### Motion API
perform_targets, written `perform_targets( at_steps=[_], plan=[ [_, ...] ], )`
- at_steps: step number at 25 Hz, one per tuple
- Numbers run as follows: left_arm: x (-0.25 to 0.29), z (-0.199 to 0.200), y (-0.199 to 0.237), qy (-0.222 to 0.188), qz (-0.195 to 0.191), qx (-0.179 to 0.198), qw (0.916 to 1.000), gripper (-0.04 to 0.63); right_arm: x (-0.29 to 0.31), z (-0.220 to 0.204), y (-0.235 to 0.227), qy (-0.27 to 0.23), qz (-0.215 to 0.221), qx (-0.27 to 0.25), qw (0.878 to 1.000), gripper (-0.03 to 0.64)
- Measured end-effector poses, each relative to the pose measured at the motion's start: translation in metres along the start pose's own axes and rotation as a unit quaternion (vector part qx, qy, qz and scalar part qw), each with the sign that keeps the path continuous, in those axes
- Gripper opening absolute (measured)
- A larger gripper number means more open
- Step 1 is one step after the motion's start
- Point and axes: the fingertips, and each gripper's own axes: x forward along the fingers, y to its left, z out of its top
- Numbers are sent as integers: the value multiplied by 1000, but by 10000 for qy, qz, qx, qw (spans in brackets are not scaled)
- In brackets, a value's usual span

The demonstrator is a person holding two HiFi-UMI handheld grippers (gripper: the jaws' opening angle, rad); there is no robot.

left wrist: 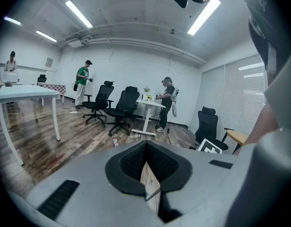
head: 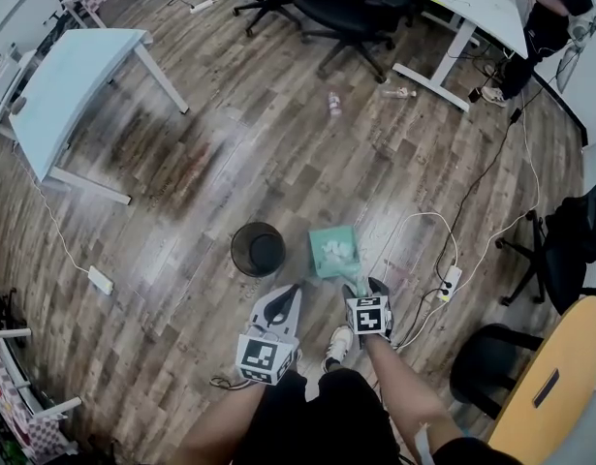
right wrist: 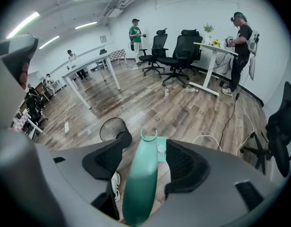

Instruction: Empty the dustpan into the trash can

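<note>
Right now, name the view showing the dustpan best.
Head view: the dustpan shows from above, scraps inside, beside the trash can. Right gripper view shows mostly its handle; left gripper view shows none of it.

Wood-plank floor [head: 278, 153] all round here. A black bin [head: 257, 248] stands on it, and the teal dustpan [head: 333, 252] sits just beside it on the right, white scraps inside. A power strip [head: 101, 280] lies off to the left and a second strip [head: 450, 281] to the right, with white cable [head: 414, 223] looping. Farther out, a bottle [head: 334, 103] lies near the chairs [head: 360, 13].
</note>
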Motion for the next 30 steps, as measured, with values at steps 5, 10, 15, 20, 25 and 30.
perform_targets(
  at_steps=[5, 10, 15, 20, 25, 30],
  plan=[
    [0, -6, 6, 80, 60, 13, 9999, 12, 16, -11, -10, 247, -60, 355, 9990, 292],
    [0, -18, 17, 199, 147, -35, 9997, 12, 26, -15, -10, 358, 68, 501, 9981, 291],
    [5, -33, 27, 357, 264, -225, 9988, 12, 33, -23, -3, 581, -53, 403, 9975, 226],
    [6, -33, 33, 332, 302, -477, 9979, 12, 32, -26, -12, 690, -411, 298, 9963, 113],
    [6, -31, 29, 287, 275, -450, 9982, 12, 32, -25, -12, 741, -454, 210, 9960, 100],
    [-1, -36, 26, 348, 285, -423, 9981, 12, 29, -28, -15, 718, -499, 168, 9960, 100]
  ],
)
